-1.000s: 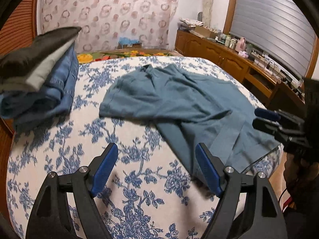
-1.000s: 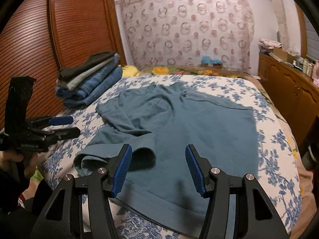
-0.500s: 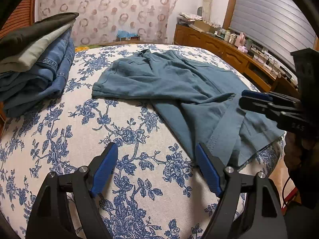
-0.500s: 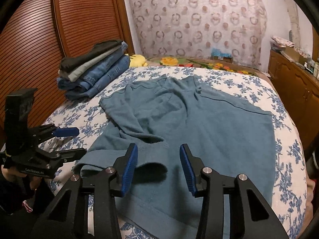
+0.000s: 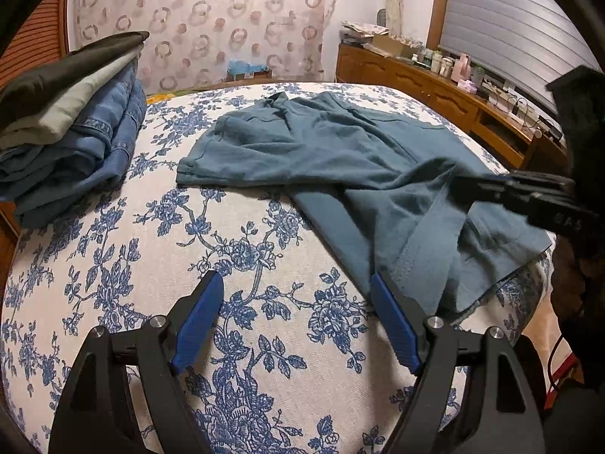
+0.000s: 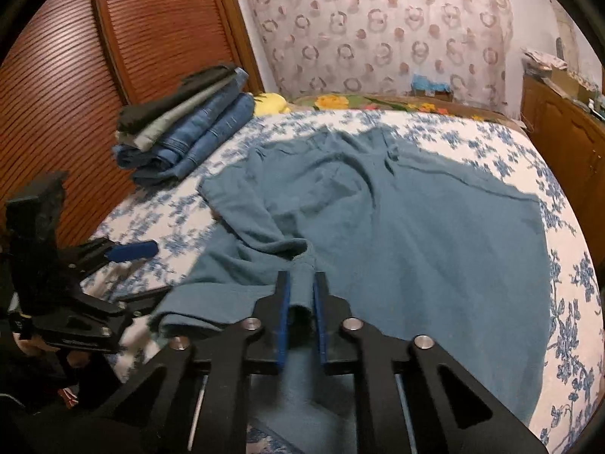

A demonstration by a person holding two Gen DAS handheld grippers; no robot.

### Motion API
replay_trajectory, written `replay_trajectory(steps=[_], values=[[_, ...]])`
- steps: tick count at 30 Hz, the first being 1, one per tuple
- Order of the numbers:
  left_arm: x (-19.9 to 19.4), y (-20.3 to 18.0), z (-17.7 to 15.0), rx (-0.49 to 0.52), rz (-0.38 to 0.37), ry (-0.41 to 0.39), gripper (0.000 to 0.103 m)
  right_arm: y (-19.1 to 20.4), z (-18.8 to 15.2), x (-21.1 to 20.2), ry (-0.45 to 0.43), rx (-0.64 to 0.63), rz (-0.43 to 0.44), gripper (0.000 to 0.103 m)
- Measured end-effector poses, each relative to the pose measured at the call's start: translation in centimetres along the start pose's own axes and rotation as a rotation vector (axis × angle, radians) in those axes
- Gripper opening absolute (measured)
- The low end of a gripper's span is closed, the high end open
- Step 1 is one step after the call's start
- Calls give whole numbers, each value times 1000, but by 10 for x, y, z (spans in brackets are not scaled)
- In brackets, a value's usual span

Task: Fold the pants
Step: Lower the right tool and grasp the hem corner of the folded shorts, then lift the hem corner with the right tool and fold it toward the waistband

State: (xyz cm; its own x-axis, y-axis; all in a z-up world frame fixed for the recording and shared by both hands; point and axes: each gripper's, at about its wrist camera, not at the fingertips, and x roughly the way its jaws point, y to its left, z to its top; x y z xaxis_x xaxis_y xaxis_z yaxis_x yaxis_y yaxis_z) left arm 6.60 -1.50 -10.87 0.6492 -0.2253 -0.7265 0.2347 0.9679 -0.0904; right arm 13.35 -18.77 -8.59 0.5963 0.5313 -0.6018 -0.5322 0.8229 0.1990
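Observation:
Teal pants (image 6: 416, 234) lie spread and rumpled across the floral bedspread (image 6: 567, 302), legs toward the near edge. My right gripper (image 6: 302, 283) is shut on a pinched fold of the near pant leg, cloth standing up between its blue pads. In the left wrist view the same pants (image 5: 340, 159) lie at centre right, and the right gripper (image 5: 459, 185) reaches in from the right over the leg hem. My left gripper (image 5: 297, 295) stands open above bare bedspread (image 5: 189, 234), just left of the pant leg's edge, with nothing between its fingers.
A stack of folded jeans and trousers (image 6: 181, 132) sits at the bed's far left, beside a slatted wooden wardrobe (image 6: 113, 56). A wooden dresser (image 5: 453, 98) with small items runs along the right wall. A patterned curtain (image 6: 378, 30) hangs behind.
My right gripper went from open over the pant leg to shut on a fold of it. The left gripper stayed open and barely shifted.

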Motion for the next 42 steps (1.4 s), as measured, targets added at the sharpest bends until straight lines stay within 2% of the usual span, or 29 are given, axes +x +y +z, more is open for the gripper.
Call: replay_trajectory(steps=[7,17,35,42], values=[[-14,13,6,-94,-29,-54,81,10,1,-34,-112,-26,-17,7],[-21,-6,18,-50,-56,-74,81,17,-8,-71,-189,-47,-44,7],[-4,-45,36,38,-119,-69,81,14,-35,-129,-220,13,-151,7],[0,-60,34,77,-120,-54,81,16,-53,-142,-209,67,-166,7]])
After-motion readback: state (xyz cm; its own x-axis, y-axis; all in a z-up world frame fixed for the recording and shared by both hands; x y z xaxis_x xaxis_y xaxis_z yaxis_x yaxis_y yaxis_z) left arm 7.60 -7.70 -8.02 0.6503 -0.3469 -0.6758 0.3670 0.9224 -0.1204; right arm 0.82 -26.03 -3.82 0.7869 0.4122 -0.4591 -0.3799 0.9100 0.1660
